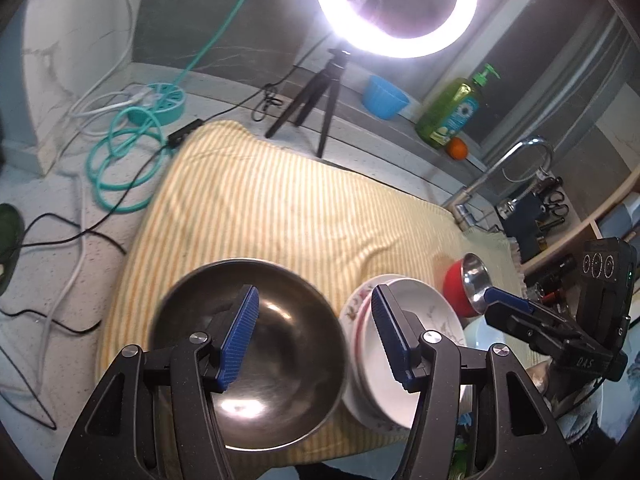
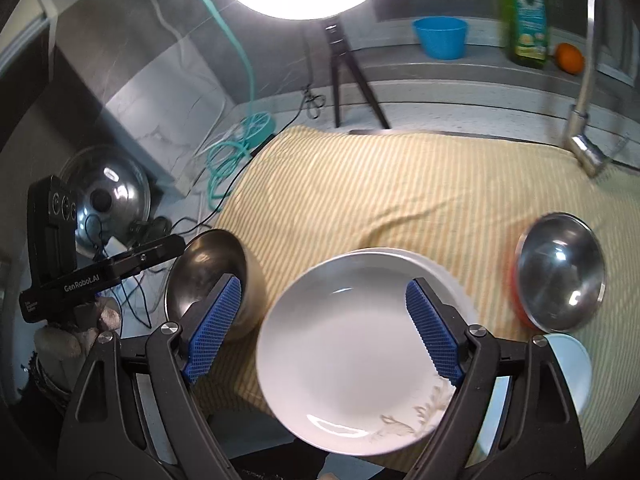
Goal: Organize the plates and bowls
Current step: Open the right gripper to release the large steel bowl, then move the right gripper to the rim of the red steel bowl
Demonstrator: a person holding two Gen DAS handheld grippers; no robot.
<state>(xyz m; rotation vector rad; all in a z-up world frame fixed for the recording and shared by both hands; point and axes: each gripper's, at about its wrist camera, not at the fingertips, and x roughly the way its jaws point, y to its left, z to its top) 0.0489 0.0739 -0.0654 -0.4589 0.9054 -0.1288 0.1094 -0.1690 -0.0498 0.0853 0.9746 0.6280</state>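
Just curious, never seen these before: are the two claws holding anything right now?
Left gripper: open, holding nothing, above the steel bowl.
Right gripper: open, holding nothing, above the white plate.

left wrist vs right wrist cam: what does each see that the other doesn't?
Left wrist only: the dark tool rack beside the tap, the green object at the left edge, and the right gripper, seen from the side.

Right wrist only: the glass pot lid against the wall, and the left gripper, hand-held.

Both: steel bowl, stacked white plates, red bowl with steel bowl inside, striped cloth, ring light, blue bowl, soap bottle, orange, tap.
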